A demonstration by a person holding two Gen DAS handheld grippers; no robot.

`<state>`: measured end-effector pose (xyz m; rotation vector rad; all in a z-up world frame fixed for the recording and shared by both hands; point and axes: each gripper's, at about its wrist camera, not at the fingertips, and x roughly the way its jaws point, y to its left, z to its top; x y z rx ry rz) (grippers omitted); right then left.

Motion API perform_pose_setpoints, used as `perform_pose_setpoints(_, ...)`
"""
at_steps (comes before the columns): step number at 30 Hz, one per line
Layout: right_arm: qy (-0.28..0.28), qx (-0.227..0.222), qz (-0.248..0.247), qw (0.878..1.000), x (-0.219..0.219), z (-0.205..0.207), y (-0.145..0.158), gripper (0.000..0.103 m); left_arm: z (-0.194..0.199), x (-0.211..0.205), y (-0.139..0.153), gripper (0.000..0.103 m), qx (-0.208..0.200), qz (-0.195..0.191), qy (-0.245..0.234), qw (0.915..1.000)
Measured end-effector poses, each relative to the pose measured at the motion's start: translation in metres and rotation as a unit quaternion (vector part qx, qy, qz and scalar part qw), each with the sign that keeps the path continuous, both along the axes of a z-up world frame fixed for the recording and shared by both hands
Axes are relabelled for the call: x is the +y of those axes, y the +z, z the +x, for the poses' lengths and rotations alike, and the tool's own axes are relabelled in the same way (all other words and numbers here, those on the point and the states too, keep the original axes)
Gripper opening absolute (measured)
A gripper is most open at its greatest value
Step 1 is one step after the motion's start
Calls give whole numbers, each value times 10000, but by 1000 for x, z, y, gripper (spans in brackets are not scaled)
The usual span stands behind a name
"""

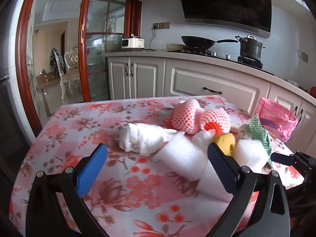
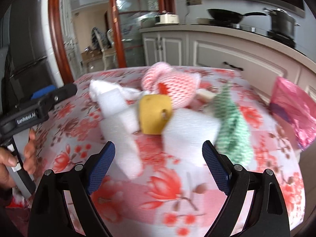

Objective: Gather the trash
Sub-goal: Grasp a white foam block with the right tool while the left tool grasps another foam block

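white foam [image 2: 183,136] apparently between right tool [image 2: 159,158] fingers, untouched

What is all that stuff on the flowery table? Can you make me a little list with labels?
surface: table with floral cloth
trash pile: crumpled white tissue, white foam pieces, pink foam fruit nets, yellow sponge, green patterned cloth
bag: pink plastic bag at the table's right edge
left gripper: open, holding nothing
right gripper: open, holding nothing
background: wok and pot on the stove
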<state>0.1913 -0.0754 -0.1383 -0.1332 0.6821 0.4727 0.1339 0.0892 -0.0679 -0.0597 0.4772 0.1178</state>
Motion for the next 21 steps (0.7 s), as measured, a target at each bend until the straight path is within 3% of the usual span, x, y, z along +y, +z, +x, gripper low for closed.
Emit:
perform_pose_setpoints(10,337,430,-195,9983,40,20,-23,81,-22,39,-9,98,116,-71,418,9990)
perform_pose_setpoints(14,510,571,-260,9967,49,25,-29,68,-27,46,-14,98,220,-111,481,9985)
perform_pose_setpoints(17,664,604,-267,9956,55,23,-31,43,-26,44,-16,98,274,-163,469,9984)
perform_pose_setpoints(21,832,372,-162,9957,48,12,-22,42,-20,35,-17,98,353,-208,333,9986)
